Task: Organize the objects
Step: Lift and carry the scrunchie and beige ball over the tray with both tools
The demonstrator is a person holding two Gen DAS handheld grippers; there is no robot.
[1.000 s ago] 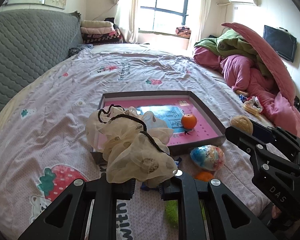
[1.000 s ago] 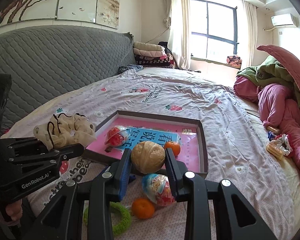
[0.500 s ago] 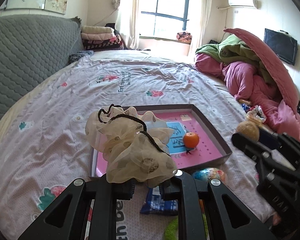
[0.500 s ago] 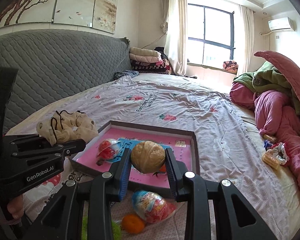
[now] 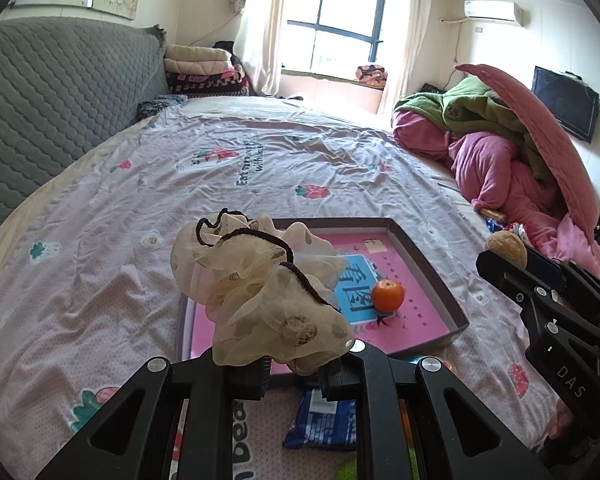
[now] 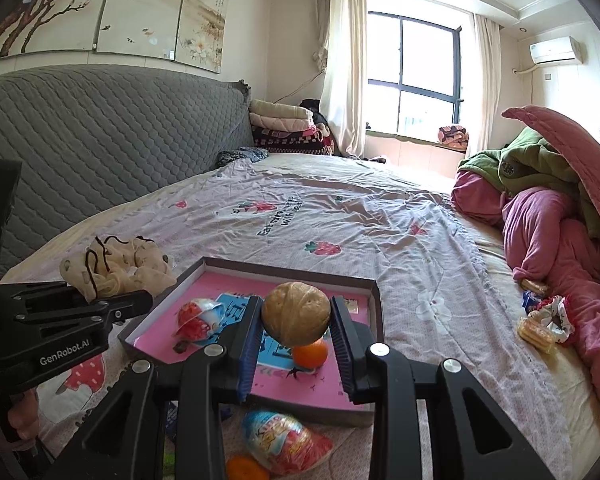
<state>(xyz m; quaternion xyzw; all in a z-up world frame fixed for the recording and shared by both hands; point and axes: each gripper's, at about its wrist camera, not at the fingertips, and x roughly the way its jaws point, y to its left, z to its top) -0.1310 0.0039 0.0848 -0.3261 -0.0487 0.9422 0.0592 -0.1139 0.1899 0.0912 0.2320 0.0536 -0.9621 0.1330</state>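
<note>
My left gripper (image 5: 294,368) is shut on a cream scrunchie (image 5: 260,284) with a dark cord, held in the air over the near left corner of the tray (image 5: 420,248). The tray is a shallow dark box with a pink floor, lying on the bed. My right gripper (image 6: 297,302) is shut on a tan walnut-like ball (image 6: 296,318), above the tray's near edge (image 6: 292,274). An orange (image 6: 310,354) and a red, white and blue egg toy (image 6: 198,318) lie in the tray. The right gripper (image 5: 496,256) also shows at the right of the left wrist view.
On the sheet in front of the tray lie a colourful egg packet (image 6: 284,446), a second orange (image 6: 246,468), a blue packet (image 5: 324,420) and something green (image 5: 348,472). Pink and green bedding (image 5: 520,152) is piled on the right, with snack packets (image 6: 540,324) beside it. A grey headboard (image 5: 40,92) runs along the left.
Both grippers have moved forward and a little up over the tray's near edge, each still holding its object. The loose items in front of the tray have slid low in both views.
</note>
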